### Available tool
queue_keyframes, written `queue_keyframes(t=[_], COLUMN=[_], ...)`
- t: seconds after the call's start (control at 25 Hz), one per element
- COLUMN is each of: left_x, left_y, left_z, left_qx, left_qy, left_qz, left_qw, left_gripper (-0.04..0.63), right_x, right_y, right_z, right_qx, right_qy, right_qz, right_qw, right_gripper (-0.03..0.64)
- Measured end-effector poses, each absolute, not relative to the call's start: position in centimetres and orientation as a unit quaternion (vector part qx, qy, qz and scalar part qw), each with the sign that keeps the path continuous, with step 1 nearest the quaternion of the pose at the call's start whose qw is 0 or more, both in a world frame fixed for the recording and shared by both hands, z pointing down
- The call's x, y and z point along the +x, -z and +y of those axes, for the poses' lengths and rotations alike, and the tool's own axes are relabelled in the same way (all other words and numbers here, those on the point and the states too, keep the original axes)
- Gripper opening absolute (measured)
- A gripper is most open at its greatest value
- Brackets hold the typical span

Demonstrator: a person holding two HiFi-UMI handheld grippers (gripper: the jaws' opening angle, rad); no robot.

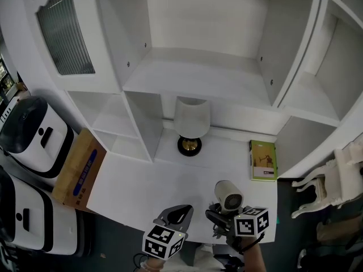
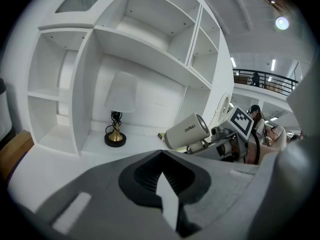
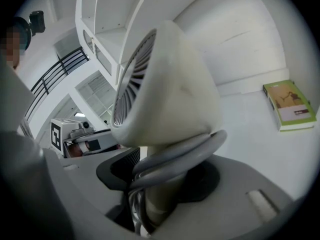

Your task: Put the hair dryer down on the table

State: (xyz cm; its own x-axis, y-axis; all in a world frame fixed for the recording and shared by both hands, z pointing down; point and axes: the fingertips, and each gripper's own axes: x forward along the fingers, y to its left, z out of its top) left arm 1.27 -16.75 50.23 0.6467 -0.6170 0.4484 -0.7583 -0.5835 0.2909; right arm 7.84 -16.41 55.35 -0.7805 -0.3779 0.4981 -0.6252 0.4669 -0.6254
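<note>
**Over the table's [image 1: 142, 186] near edge, hair dryer [image 1: 228, 195] in the right tool [image 1: 220, 215]**

Head view: right tool clamped low on the hair dryer, barrel uppermost, close above the white table front. Left tool [image 1: 177, 212] just beside it on the left. Farther back, table lamp [image 1: 190, 130] and green book [image 1: 263, 160], well apart.

Left gripper view: jaws together, nothing between. Hair dryer off to the right.

Right gripper view: jaws partway apart, gripping the cream handle with grey cord wound round it; grille turned left.
</note>
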Motion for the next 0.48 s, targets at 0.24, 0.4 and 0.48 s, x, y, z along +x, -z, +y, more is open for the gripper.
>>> queue_keyframes(t=[0.24,0.4,0.48], left_x=[1.3,1.5,1.6], left_y=[-51.0,-51.7,-52.1], left_z=[-16.5,-16.4,-16.3], left_qx=[0.877,0.875,0.874], left_qy=[-0.161,-0.168,-0.172], left_qz=[-0.386,-0.385,-0.383], left_qw=[0.237,0.241,0.243], left_gripper=[0.001,0.001,0.001], right_x=[7.7,7.5,7.4], right_y=[-57.4,-58.7,-59.5], right_z=[-16.5,-16.4,-16.4], right_qx=[0.297,0.295,0.296], right_qy=[-0.43,-0.435,-0.439], right_qz=[-0.837,-0.831,-0.827], right_qw=[0.165,0.183,0.191], right_gripper=[0.242,0.242,0.242])
